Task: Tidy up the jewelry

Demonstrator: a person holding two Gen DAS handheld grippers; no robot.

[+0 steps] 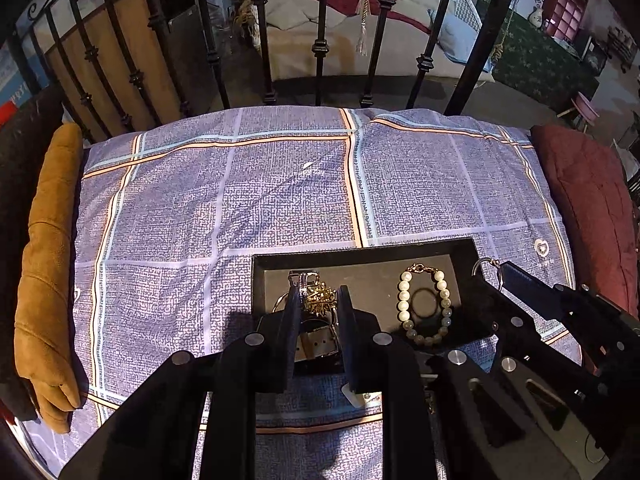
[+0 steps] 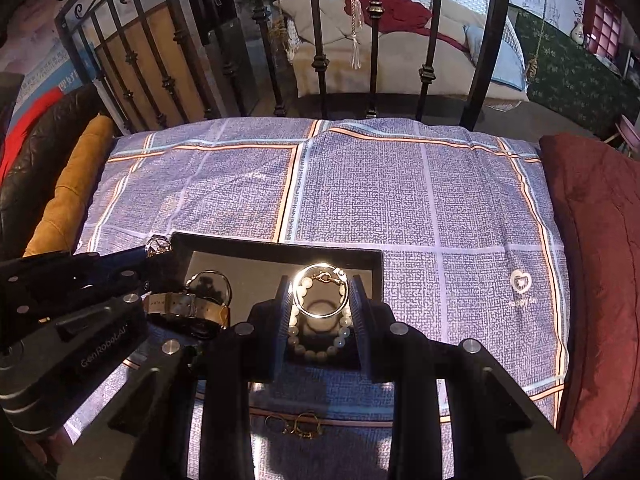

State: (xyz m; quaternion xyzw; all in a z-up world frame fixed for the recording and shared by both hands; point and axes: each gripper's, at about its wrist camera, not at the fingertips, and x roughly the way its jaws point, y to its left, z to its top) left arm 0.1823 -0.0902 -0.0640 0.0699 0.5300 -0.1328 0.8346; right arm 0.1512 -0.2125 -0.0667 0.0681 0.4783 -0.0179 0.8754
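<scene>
A black tray (image 1: 360, 254) lies on the checked bed cover. In it are a pearl bead bracelet (image 1: 404, 300), a watch (image 1: 316, 344) and a silver ring. My left gripper (image 1: 319, 298) is shut on a gold brooch (image 1: 320, 300) and holds it over the tray's left part. My right gripper (image 2: 320, 294) is shut on a silver bangle (image 2: 320, 290) and holds it above the pearl bracelet (image 2: 320, 354). The right gripper also shows at the tray's right edge in the left wrist view (image 1: 492, 272). The watch (image 2: 184, 306) lies left of it. Small gold earrings (image 2: 298, 426) lie on the cover in front of the tray.
An ochre cushion (image 1: 48, 264) lies along the left side and a dark red cushion (image 1: 588, 216) along the right. Black iron bed bars (image 1: 320, 48) stand at the far end. The blue checked cover (image 1: 240, 200) stretches beyond the tray.
</scene>
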